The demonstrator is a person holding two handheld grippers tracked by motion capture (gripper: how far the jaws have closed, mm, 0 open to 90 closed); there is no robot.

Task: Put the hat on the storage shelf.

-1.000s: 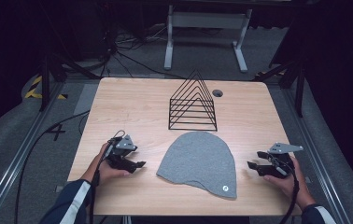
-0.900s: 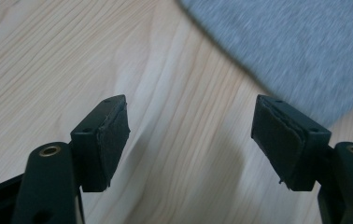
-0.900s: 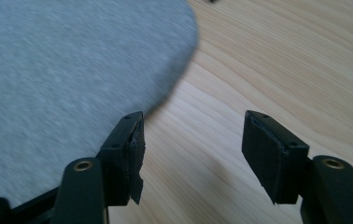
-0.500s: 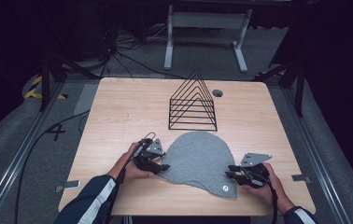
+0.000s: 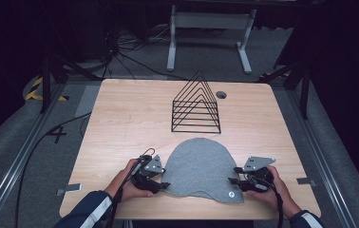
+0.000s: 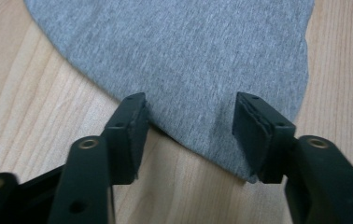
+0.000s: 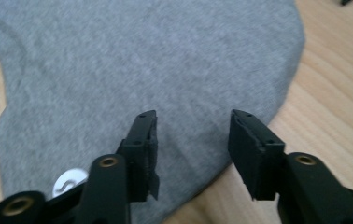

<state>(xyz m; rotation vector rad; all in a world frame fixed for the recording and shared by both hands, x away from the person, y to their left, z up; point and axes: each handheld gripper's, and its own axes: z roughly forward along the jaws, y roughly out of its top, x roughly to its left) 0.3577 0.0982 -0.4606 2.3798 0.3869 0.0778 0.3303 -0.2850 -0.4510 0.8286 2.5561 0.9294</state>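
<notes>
Grey beanie lies flat, lower centre of the bench. Left gripper and right gripper fingers, just reopening, stand half open over its lower corners, gripping nothing. Judged soft, light, limp: pinch the hem edge.

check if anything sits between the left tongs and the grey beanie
Nothing visible does. The left tongs stand open right at the grey beanie, whose edge lies between the pads with only bare table around it.

Both hand-held grippers apparently reopened at the beanie.
</notes>
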